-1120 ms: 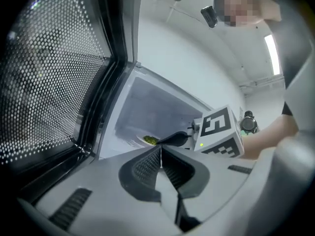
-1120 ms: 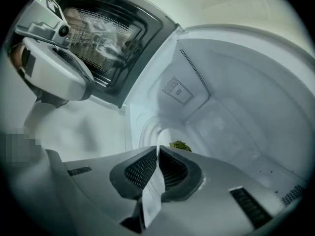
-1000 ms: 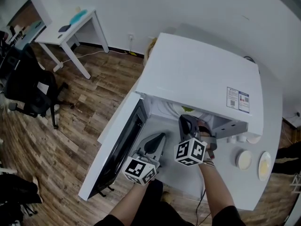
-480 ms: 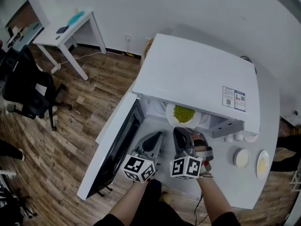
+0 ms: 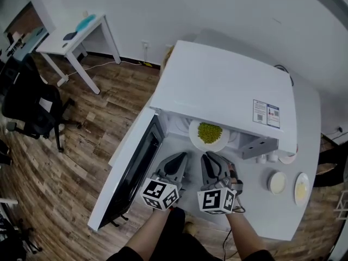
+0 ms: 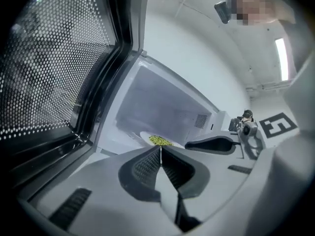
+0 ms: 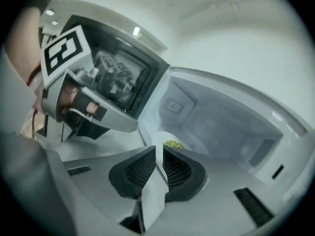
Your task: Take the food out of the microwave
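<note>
The white microwave (image 5: 228, 86) stands with its door (image 5: 130, 167) swung out to the left. A white plate (image 5: 202, 141) with green food (image 5: 209, 131) sits half out of the cavity mouth. My right gripper (image 5: 210, 157) is shut on the plate's near rim; in the right gripper view the plate (image 7: 158, 140) runs edge-on between the jaws, with the food (image 7: 172, 144) just beyond. My left gripper (image 5: 179, 157) hangs beside it, shut and holding nothing, between the door and the plate. From the left gripper view the food (image 6: 160, 140) shows past the closed jaws.
Two small dishes (image 5: 278, 182) (image 5: 300, 189) lie on the grey counter (image 5: 272, 216) right of the microwave. The open door blocks the left side. A white desk (image 5: 76, 34) and a black office chair (image 5: 32, 110) stand on the wooden floor to the left.
The right gripper has drawn back toward me, and the plate of green food has come out from under the microwave's top into view. The left gripper has stayed put.
</note>
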`<state>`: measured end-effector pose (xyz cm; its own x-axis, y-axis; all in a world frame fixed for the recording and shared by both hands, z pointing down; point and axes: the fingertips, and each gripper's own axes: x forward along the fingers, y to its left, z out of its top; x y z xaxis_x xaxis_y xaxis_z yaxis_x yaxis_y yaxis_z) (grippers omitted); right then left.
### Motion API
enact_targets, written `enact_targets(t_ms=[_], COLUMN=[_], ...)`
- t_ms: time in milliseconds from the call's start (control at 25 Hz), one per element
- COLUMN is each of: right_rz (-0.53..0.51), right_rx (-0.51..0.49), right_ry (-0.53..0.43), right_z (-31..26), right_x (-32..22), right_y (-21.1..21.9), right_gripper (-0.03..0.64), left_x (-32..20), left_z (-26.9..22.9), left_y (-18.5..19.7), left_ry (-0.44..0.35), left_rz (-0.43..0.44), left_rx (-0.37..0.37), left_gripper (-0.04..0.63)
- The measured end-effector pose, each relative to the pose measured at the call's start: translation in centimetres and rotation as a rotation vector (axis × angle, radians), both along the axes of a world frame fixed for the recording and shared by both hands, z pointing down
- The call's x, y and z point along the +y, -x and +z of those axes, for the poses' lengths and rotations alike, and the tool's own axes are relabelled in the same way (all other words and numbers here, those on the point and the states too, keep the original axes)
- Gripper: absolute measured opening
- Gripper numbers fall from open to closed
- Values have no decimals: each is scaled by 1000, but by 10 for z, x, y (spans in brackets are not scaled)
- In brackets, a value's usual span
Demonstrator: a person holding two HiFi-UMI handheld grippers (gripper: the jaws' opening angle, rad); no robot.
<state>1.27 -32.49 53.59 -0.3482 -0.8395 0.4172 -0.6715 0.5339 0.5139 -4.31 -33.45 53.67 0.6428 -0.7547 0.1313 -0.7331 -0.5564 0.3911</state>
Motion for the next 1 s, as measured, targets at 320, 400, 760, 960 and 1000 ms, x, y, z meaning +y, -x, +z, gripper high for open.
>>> enact_targets(t_ms=[320, 400, 760, 960, 1000], right_rz=[338, 382, 565, 614, 620], right_rx=[-623, -729, -1310, -1501, -1530], right_ry=[279, 325, 487, 534, 547], right_z=[10, 14, 21, 24, 26], right_x=[-1, -2, -23, -34, -36], right_y=[-47, -51, -63, -64, -64], right_gripper=[48, 48, 114, 114, 114], left_x=[4, 5, 9, 12, 13], left_z=[-1, -1, 1, 3, 3], left_y=[-9, -11, -17, -20, -20], left_ry=[-4, -6, -8, -3, -2], left_rz=[21, 29, 41, 50, 51], left_rx=[-19, -25, -48, -51, -52], left_gripper=[11, 11, 11, 11, 11])
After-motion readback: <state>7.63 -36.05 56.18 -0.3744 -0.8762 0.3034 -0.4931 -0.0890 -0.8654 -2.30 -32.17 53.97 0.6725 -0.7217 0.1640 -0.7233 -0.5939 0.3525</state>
